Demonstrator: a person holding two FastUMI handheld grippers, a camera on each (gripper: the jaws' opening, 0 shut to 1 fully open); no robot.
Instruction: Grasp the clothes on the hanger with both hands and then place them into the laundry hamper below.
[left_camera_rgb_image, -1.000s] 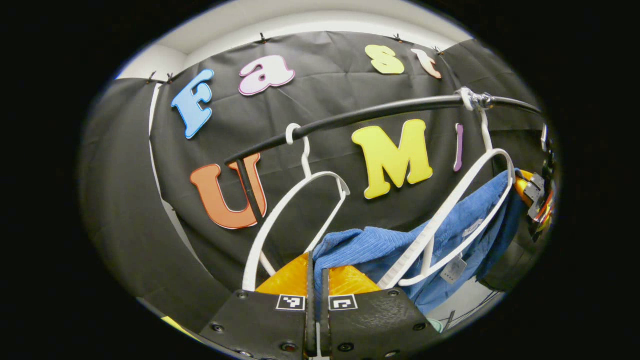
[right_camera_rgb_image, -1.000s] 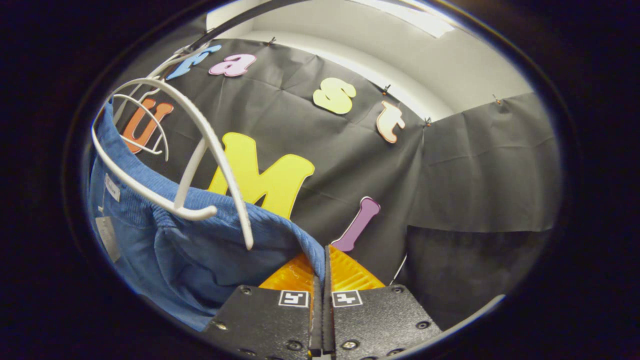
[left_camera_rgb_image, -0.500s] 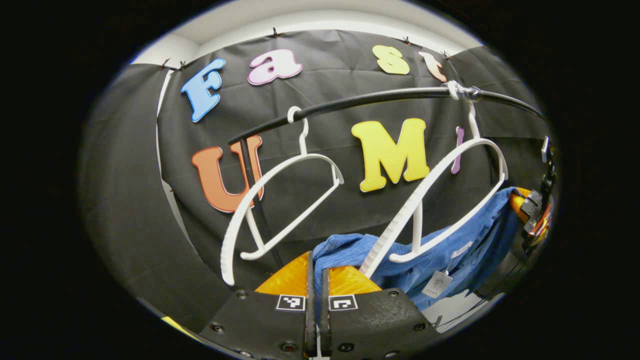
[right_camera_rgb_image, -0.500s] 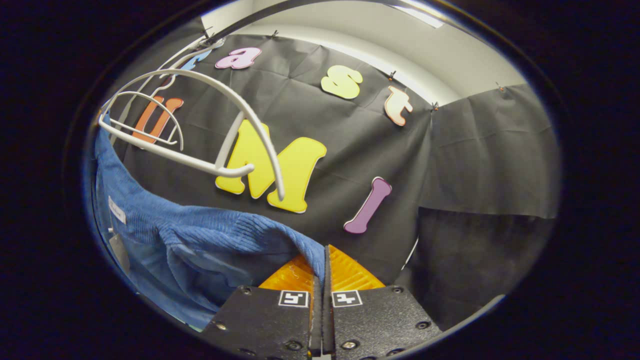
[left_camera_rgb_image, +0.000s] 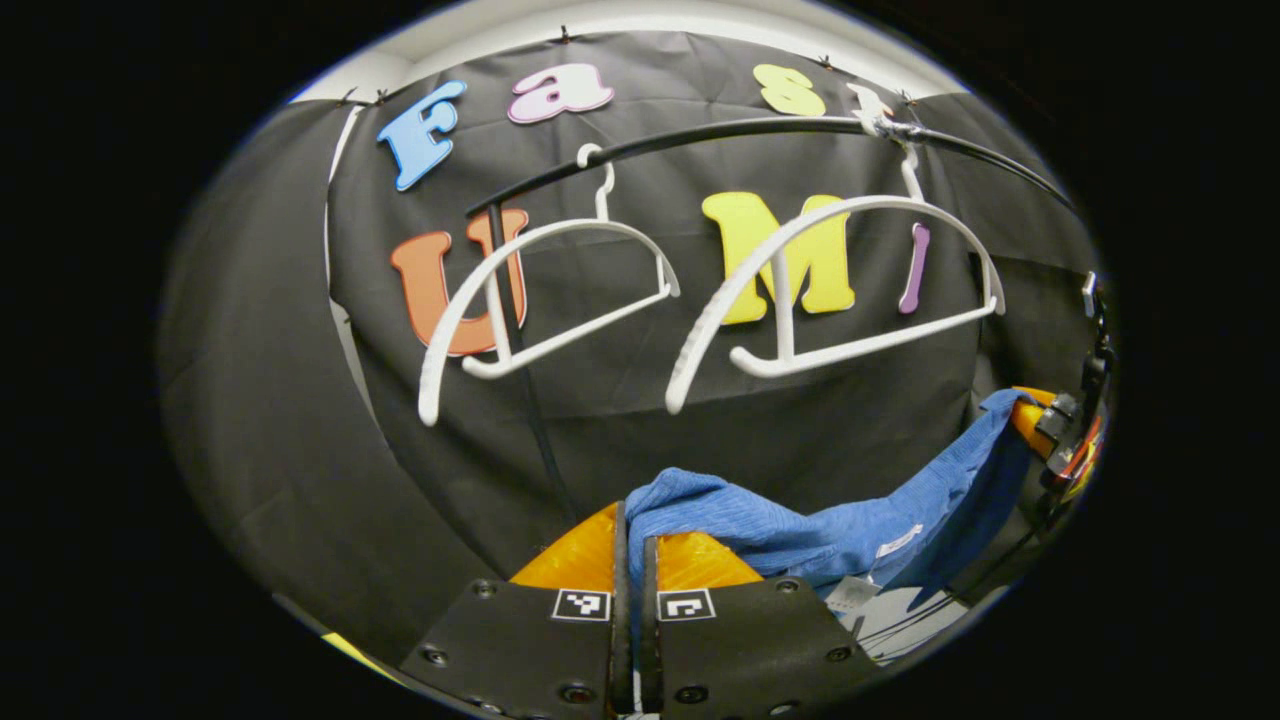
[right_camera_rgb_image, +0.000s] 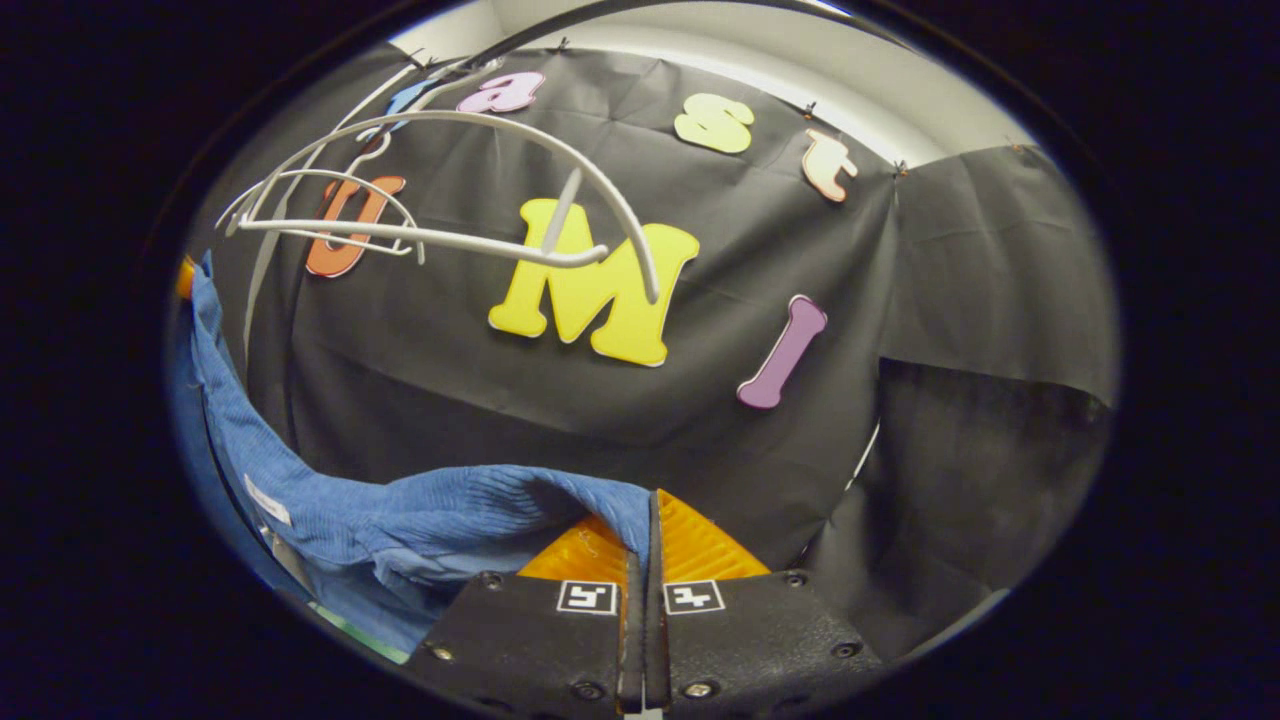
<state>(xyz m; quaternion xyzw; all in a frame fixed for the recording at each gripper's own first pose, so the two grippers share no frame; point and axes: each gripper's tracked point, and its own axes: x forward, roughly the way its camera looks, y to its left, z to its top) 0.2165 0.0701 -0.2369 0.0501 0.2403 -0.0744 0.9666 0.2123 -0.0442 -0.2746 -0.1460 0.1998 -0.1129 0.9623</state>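
The left gripper was clamped on one end of the blue garment, its two fingers pressed together with the cloth pinched between them. The right gripper held the other end in the same way, jaws closed on a fold of the fabric. In the left gripper view the garment ran from the fingers out toward three o'clock, sagging in the middle and rising to the other gripper at the far edge; in the right gripper view it swept from the fingers toward nine o'clock and up along the edge. Its long axis therefore lay between the two grippers, each equally on it. The nearer white hanger hung bare from the black rail at about one o'clock, well above the cloth, with a second empty hanger beside it at eleven o'clock. By my judgement the garment was free of the hanger, and the hamper, which I could not make out, lay at six o'clock.
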